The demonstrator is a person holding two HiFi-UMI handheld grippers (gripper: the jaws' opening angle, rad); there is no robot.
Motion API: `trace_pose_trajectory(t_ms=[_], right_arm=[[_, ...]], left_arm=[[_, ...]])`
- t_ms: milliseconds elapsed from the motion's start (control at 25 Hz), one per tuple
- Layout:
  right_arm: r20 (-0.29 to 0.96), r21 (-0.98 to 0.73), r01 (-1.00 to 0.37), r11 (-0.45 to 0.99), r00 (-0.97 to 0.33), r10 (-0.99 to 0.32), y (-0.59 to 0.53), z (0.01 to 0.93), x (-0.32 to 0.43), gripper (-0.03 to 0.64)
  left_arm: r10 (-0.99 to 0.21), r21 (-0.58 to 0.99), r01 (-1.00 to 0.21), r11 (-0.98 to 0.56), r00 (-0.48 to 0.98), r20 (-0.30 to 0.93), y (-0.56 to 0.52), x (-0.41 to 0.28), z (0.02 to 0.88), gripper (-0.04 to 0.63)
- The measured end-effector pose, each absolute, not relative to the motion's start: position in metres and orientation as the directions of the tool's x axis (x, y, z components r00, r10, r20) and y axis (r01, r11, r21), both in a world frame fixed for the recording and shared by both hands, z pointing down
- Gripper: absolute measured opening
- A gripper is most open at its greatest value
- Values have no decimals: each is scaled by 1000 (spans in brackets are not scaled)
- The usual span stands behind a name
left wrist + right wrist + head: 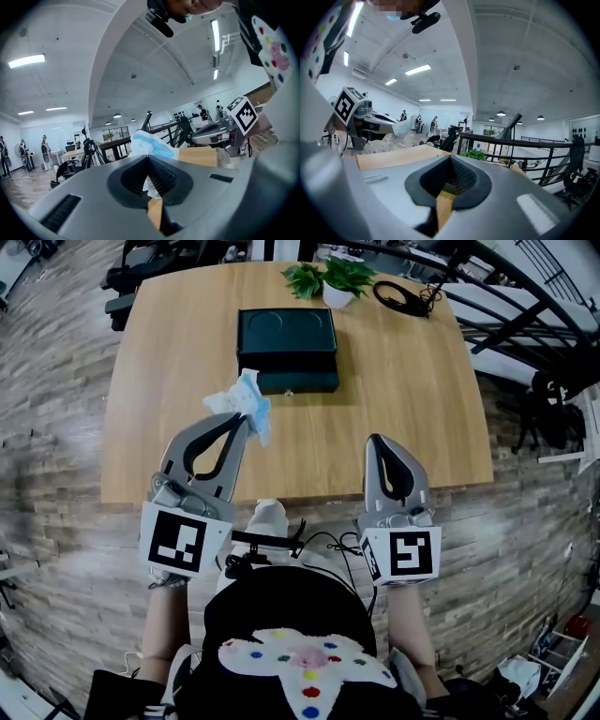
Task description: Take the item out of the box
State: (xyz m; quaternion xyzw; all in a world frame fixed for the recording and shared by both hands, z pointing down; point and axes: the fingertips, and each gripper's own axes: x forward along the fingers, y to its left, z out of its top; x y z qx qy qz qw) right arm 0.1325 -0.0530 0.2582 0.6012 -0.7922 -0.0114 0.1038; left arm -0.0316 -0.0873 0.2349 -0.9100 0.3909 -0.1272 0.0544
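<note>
The dark green box (pixel 286 350) sits closed at the far middle of the wooden table (pixel 394 399). My left gripper (pixel 246 420) is shut on a crumpled white and blue wipe packet (pixel 241 401), held above the table's near left, clear of the box. In the left gripper view the packet (pixel 149 146) sticks out past the closed jaws. My right gripper (pixel 377 442) is shut with nothing in it, over the table's near edge on the right; its view shows only closed pads (pixel 457 176).
A potted green plant (pixel 330 279) and a coil of black cable (pixel 403 298) stand at the table's far edge. Black railings (pixel 525 306) and chairs lie to the right. Wood-plank floor surrounds the table.
</note>
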Motion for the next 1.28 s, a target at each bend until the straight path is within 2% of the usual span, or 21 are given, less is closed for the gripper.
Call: trace_pose_trajectory(t_ms=[1280], right_arm=[[132,163,-945,282,-263,-956,-31,251,134,8]], left_arm=[[-693,-192,-666,-721,695,192,-61,-12,244,8]])
